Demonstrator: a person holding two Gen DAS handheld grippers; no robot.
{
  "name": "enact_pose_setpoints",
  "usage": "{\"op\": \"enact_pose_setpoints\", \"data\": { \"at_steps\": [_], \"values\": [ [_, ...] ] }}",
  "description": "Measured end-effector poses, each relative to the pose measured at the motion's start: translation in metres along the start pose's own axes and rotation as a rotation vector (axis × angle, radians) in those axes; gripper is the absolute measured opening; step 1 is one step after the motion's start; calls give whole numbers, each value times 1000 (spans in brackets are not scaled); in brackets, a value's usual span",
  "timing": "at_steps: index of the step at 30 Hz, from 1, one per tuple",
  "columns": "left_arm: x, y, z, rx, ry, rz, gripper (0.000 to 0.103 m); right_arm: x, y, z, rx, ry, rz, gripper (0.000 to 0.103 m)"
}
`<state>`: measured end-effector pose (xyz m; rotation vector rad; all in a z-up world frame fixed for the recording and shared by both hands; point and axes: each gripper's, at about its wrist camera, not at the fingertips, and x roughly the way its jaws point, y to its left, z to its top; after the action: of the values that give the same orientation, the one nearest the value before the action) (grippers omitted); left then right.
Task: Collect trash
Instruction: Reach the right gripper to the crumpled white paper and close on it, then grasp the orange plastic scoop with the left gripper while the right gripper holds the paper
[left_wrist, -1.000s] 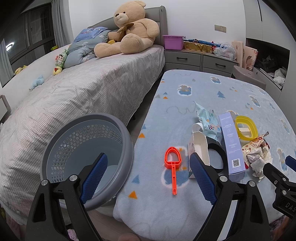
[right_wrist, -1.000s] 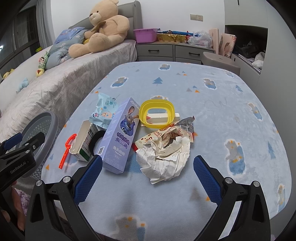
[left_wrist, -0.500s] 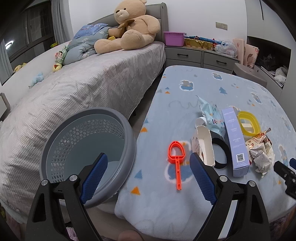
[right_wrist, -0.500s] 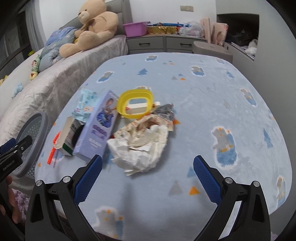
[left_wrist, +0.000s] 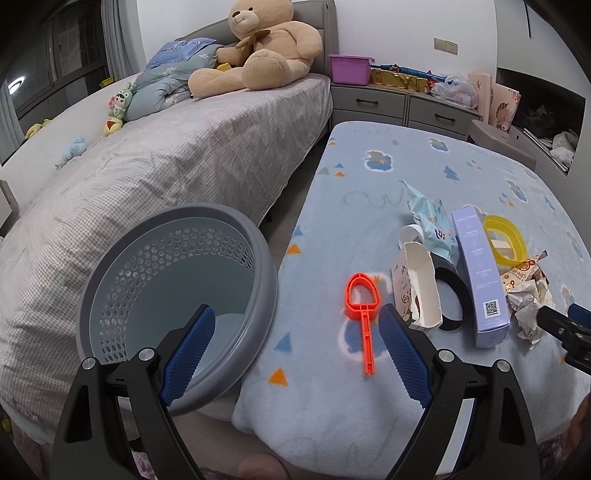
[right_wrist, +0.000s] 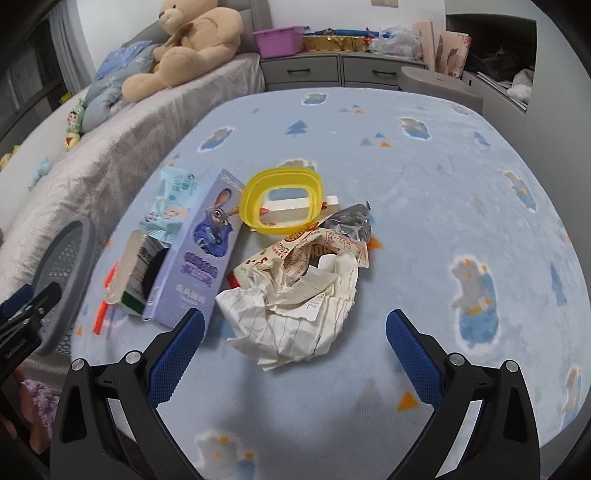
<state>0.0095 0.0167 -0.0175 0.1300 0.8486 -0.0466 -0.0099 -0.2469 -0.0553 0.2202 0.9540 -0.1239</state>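
Over the blue blanket our right gripper (right_wrist: 294, 345) has closed in on the crumpled paper (right_wrist: 295, 317), jaws wide and empty like the left gripper (left_wrist: 295, 345) by the basket (left_wrist: 177, 295), so pickup looks next.

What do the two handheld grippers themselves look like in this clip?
Both match. The left gripper and right gripper each have black angular plastic arms with silver screw heads at the joints, ending in long blue fingers with a fine grid texture. No cables or sleeves are visible.
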Motion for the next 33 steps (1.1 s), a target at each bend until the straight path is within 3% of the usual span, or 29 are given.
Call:
{"op": "enact_pose_setpoints", "data": {
  "at_steps": [7,11,14,21,33],
  "values": [
    [4,-1,0,1,9,-2,86,25,-3,7,27,66,3,95],
    [4,-3,-1,10,7,-3,86,34,-4,3,29,115,33,70],
    [5,-3,-1,11,11,-3,86,32,-3,0,23,105,50,63],
    [5,-8,-3,23,10,-19,86,20,-3,-5,18,80,76,60],
    [30,-17,6,17,76,-30,86,-13,-10,-4,26,2,139,60]
  ]
}}
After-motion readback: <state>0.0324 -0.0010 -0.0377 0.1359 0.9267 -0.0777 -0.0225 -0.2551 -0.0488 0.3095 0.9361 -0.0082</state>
